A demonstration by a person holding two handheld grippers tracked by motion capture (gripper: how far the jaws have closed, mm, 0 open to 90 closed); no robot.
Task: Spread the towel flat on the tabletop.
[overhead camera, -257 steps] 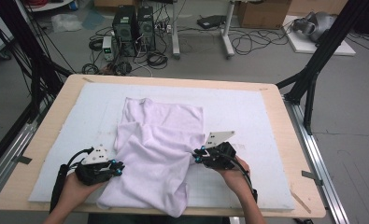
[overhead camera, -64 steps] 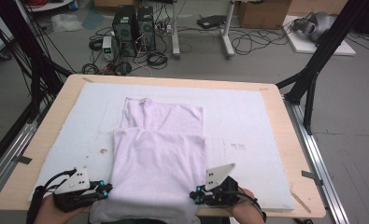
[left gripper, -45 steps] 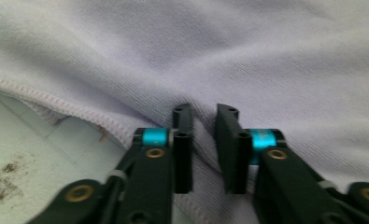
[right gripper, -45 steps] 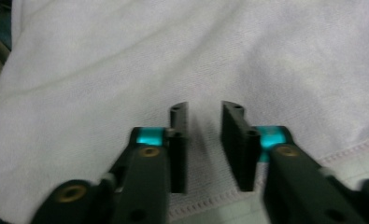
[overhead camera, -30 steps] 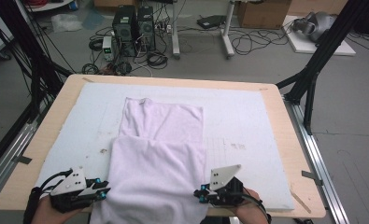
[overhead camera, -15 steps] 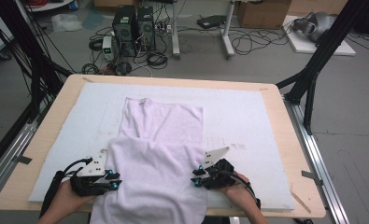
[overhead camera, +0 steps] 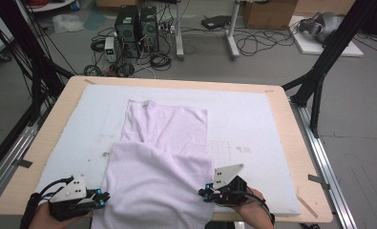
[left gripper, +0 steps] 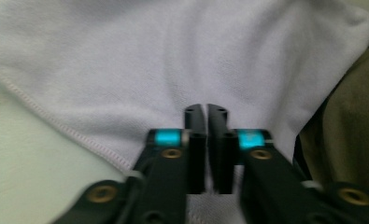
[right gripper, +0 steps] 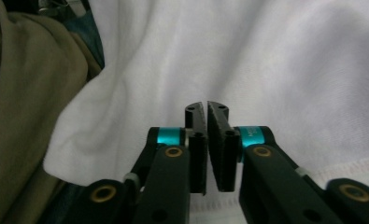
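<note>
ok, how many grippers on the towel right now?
2. The left gripper is at the near left edge of the lilac towel; the right gripper is at its near right edge. Both have their jaws nearly together.

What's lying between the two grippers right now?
In the high view, the near end of the towel spans the stretch between the left gripper and right gripper.

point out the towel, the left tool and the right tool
towel (overhead camera: 164,129), high view, flat far layer
left tool (overhead camera: 103,195), high view, tips at the towel's left edge
right tool (overhead camera: 203,193), high view, tips at the towel's right edge
</note>
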